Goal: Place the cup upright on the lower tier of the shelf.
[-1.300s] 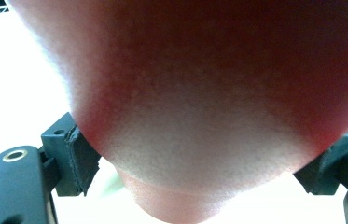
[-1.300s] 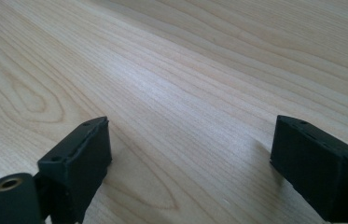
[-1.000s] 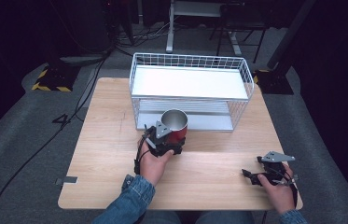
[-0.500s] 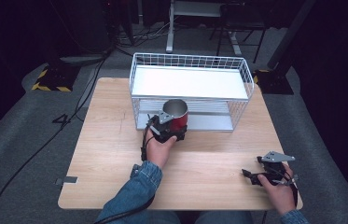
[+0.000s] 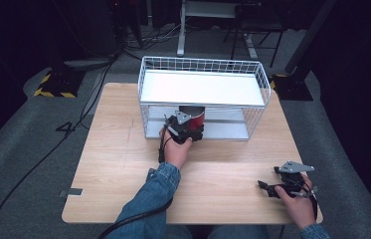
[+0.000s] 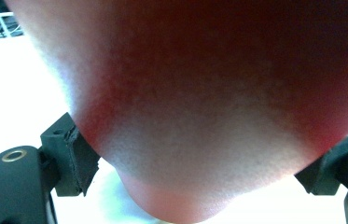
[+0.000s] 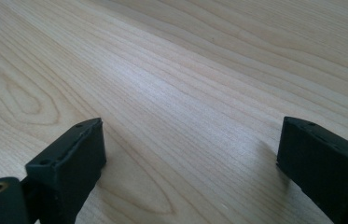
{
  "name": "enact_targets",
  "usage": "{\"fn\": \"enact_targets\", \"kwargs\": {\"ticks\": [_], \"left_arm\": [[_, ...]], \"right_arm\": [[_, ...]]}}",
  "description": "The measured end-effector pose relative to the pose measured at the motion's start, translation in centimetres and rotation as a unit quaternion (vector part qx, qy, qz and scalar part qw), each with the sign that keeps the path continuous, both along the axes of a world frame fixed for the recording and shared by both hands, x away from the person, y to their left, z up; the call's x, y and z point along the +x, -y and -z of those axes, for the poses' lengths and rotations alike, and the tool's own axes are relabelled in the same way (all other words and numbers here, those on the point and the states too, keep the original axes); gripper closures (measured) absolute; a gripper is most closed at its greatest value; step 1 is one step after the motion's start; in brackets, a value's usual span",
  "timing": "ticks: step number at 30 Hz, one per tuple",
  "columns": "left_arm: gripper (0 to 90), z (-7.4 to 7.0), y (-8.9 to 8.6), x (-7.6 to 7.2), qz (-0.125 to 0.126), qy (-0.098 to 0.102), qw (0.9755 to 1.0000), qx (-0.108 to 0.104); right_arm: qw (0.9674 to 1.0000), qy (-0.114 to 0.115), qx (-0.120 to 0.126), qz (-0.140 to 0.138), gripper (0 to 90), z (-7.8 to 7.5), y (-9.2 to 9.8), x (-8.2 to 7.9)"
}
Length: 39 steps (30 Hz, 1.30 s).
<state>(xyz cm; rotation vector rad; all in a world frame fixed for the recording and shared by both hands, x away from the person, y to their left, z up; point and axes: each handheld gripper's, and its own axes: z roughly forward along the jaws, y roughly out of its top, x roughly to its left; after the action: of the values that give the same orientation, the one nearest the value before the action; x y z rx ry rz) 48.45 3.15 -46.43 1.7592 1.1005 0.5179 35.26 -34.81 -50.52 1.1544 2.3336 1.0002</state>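
Observation:
A red cup point(image 5: 193, 116) with a metal rim sits half under the upper shelf of the white wire rack point(image 5: 203, 88), over its lower shelf. My left gripper point(image 5: 191, 130) is shut on the red cup, whose red wall point(image 6: 218, 107) bulges close between the two black jaws in the left gripper view. Whether the cup rests on the shelf I cannot tell. My right gripper point(image 5: 265, 188) lies at the table's near right corner, open, its fingers point(image 7: 69, 163) wide apart over bare wood with nothing between them.
The wooden table point(image 5: 123, 164) holds the rack at its far middle. The rack's upper white shelf point(image 5: 200, 87) overhangs the cup. A denim sleeve point(image 5: 148, 199) reaches in from the near edge. Dark floor with cables point(image 5: 73, 124) surrounds the table.
My left gripper has carried the red cup away from me, from in front of the rack to under its upper shelf. The right gripper has stayed still.

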Motion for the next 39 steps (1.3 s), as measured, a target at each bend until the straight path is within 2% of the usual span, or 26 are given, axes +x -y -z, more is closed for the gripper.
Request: {"fn": "enact_targets", "kwargs": {"ticks": [4, 5, 6, 8, 9, 10, 11, 13, 15, 16, 17, 19, 20, 22, 23, 24, 29, 31, 32, 34, 36, 39], "left_arm": [[16.2, -0.1, 0.4, 0.7, -0.007, 0.007, 0.9999, 0.005], [16.2, -0.1, 0.5, 0.9, -0.009, 0.006, 0.9999, 0.001], [16.1, -0.1, 0.8, 1.3, -0.013, 0.005, 0.9998, -0.012], [16.1, 0.0, 0.9, 1.5, -0.019, 0.006, 0.9997, -0.012], [16.1, 0.0, 1.0, 1.6, -0.02, 0.009, 0.9998, -0.004], [16.1, 0.3, 1.3, 2.1, -0.001, 0.002, 1.0, -0.003], [16.1, 0.3, 1.3, 2.3, -0.003, 0.01, 0.9998, 0.017], [16.1, 0.4, 1.4, 2.4, -0.009, 0.009, 0.9998, 0.018], [16.1, 0.6, 1.6, 2.6, -0.029, 0.012, 0.9991, 0.028], [16.1, 0.9, 1.6, 3.1, -0.002, 0.012, 0.9995, 0.027], [16.1, 0.9, 1.6, 3.1, -0.002, 0.012, 0.9995, 0.027], [16.1, 1.0, 1.8, 3.2, -0.025, 0.012, 0.9991, 0.031], [16.1, 1.1, 1.9, 3.3, -0.054, 0.014, 0.9975, 0.042], [16.1, 1.2, 1.9, 3.4, -0.057, 0.012, 0.9973, 0.044], [16.1, 1.3, 1.9, 3.6, -0.054, 0.012, 0.9976, 0.041], [16.1, 1.6, 1.9, 4.0, -0.037, 0.007, 0.9986, 0.037], [16.0, 1.8, 1.8, 4.5, -0.034, 0.003, 0.9987, 0.038], [16.1, 1.8, 1.6, 4.7, -0.024, -0.002, 0.9988, 0.043], [16.0, 1.8, 1.8, 4.8, -0.029, -0.001, 0.999, 0.034], [16.0, 1.9, 2.0, 4.9, -0.032, 0.0, 0.999, 0.031], [15.9, 1.8, 1.8, 5.0, -0.031, -0.002, 0.9988, 0.038], [15.6, 1.8, 1.9, 5.0, -0.032, -0.002, 0.9989, 0.035]], "right_arm": [[1.0, 0.0, 0.0, 0.001, 8.0, 0.0, 0.0, 0.0], [1.0, 0.0, 0.0, 0.0, 7.9, 0.0, 0.0, 0.0], [1.0, 0.0, 0.0, 0.001, 8.0, 0.0, 0.0, 0.0], [1.0, 0.0, 0.001, 0.0, 7.9, 0.0, 0.0, 0.0], [1.0, 0.0, 0.001, 0.0, 7.9, 0.0, 0.0, 0.0], [1.0, 0.0, 0.0, 0.0, 8.0, 0.0, 0.0, 0.0], [1.0, 0.0, 0.0, -0.001, 7.9, 0.0, 0.0, 0.0], [1.0, 0.0, 0.002, -0.001, 7.9, 0.0, 0.0, 0.0], [1.0, 0.0, 0.001, -0.002, 7.9, 0.0, 0.0, 0.1], [1.0, 0.0, 0.001, -0.003, 7.8, 0.0, 0.0, 0.1], [1.0, 0.0, 0.001, -0.003, 7.8, 0.0, 0.0, 0.1], [1.0, 0.0, 0.001, -0.002, 7.8, 0.0, 0.0, 0.1], [1.0, 0.0, 0.001, -0.002, 7.8, 0.0, 0.0, 0.1], [1.0, 0.001, 0.001, -0.005, 7.7, 0.0, 0.0, 0.1], [1.0, 0.001, 0.001, -0.005, 7.7, 0.0, 0.0, 0.1], [1.0, 0.001, 0.001, -0.004, 7.7, 0.0, 0.0, 0.1], [1.0, 0.001, 0.001, -0.004, 7.7, 0.0, 0.0, 0.1], [1.0, 0.001, 0.001, -0.004, 7.7, 0.0, 0.0, 0.1], [1.0, 0.001, 0.001, -0.004, 7.7, 0.0, 0.0, 0.1], [1.0, 0.001, 0.001, -0.004, 7.7, 0.0, 0.0, 0.1], [1.0, 0.001, 0.001, -0.004, 7.7, 0.0, 0.0, 0.1], [1.0, 0.001, 0.001, -0.004, 7.7, 0.0, 0.0, 0.1]]}}
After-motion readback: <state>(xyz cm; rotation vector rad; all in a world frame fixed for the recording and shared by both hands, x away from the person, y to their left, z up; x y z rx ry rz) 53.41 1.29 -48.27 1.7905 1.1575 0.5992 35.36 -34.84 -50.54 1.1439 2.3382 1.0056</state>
